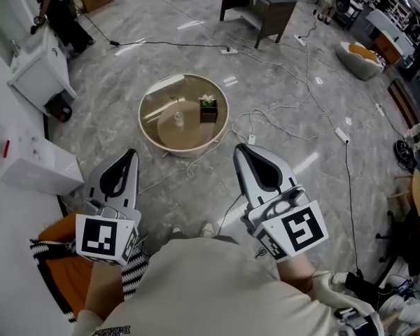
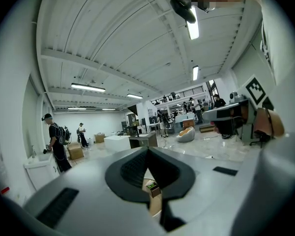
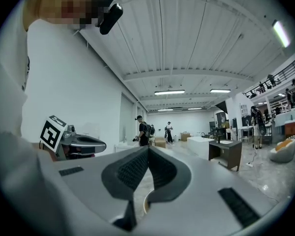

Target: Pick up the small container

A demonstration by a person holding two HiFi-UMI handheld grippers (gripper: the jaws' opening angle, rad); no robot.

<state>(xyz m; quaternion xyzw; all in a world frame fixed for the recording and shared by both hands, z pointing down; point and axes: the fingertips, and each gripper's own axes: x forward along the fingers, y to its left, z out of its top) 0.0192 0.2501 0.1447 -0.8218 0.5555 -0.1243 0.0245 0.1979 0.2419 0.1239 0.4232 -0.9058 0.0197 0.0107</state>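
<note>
A small dark container with a green plant in it stands on a round beige low table, beside a pale knob. Both grippers hover over the floor on my side of the table, well short of it. My left gripper points at the table's left rim and my right gripper at its right rim. Each has its jaws together with nothing between them. In the left gripper view the container shows below the closed tips of the left gripper. The right gripper view shows only the table's rim.
White cabinets stand close on the left. Cables run across the grey floor right of the table. A dark desk and a person are far behind, a beanbag at far right.
</note>
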